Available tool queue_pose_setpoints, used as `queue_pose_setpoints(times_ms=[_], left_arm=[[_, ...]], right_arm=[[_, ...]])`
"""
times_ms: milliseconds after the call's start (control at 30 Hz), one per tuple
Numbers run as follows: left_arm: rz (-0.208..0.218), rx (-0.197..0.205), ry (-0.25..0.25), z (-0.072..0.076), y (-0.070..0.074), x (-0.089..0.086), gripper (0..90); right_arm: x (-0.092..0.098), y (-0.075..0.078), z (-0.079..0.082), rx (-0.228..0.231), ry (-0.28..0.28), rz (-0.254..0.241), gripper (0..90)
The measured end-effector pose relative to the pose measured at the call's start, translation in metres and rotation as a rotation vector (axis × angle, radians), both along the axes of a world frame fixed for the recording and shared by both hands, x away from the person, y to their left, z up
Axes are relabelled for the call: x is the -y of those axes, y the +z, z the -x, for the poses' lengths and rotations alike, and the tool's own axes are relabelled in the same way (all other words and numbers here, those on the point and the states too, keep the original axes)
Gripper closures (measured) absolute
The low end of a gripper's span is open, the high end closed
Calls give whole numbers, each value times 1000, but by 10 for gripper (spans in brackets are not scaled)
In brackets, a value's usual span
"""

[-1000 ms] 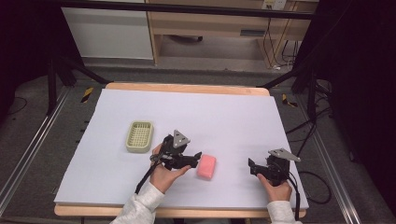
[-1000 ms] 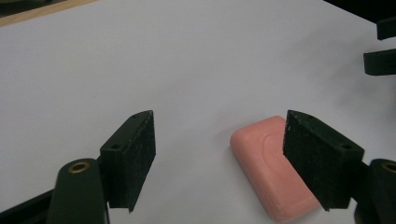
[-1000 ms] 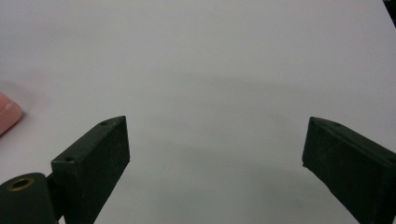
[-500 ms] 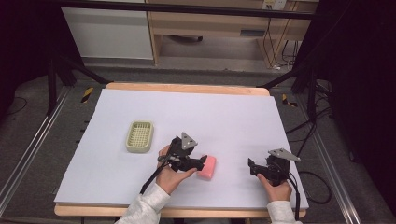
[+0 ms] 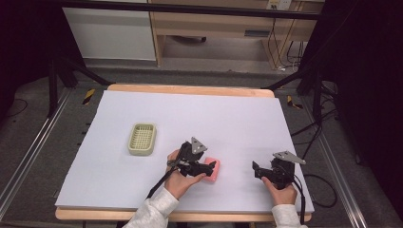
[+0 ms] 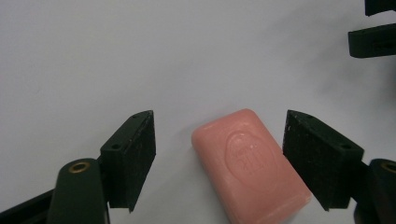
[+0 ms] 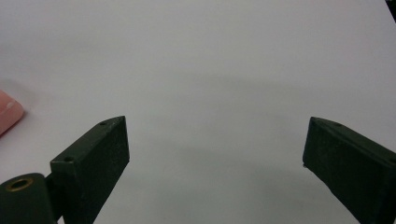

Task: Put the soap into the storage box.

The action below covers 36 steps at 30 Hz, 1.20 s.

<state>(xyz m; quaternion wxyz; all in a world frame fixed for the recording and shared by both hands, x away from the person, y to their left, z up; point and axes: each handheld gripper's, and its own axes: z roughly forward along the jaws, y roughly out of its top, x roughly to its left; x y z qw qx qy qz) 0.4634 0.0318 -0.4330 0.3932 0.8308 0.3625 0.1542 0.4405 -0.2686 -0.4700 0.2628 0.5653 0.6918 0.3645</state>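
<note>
Nearest, the left gripper [image 6: 219,163] stands released, jaws straddling a pink soap bar [image 6: 250,165] lying flat on the white worktop [image 5: 228,118]; the bar sits off-centre, so closing could skew it. The right gripper [image 5: 263,172] rests released nearby. Farther off, a green soap dish [image 5: 142,139]

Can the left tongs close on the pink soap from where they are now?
Probably yes. The left tongs stand open with the pink soap lying flat between the jaws, a gap on either side and nothing else on the white table nearby.
</note>
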Motion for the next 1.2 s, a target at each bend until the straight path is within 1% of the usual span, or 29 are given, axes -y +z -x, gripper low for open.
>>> queue_pose_setpoints(times_ms=[333,433,533,933,1067,1100,1200], left_arm=[[-20,-31,-7,0,-7,5,232],[-30,-32,-10,0,-8,6,227],[-30,-41,-12,0,-10,9,223],[-54,-66,-19,-1,-17,17,208],[-53,-82,-16,-2,-20,20,207],[-59,-78,-18,-2,-21,20,208],[-58,-89,-21,-2,-22,22,211]], right_arm=[[0,0,0,-1,0,1,76],[0,0,0,-2,-2,-2,76],[0,0,0,-1,-1,-2,76],[-1,0,0,-5,1,3,77],[-1,0,0,-8,4,2,78],[-1,0,0,-8,4,2,78],[-1,0,0,-9,3,1,79]])
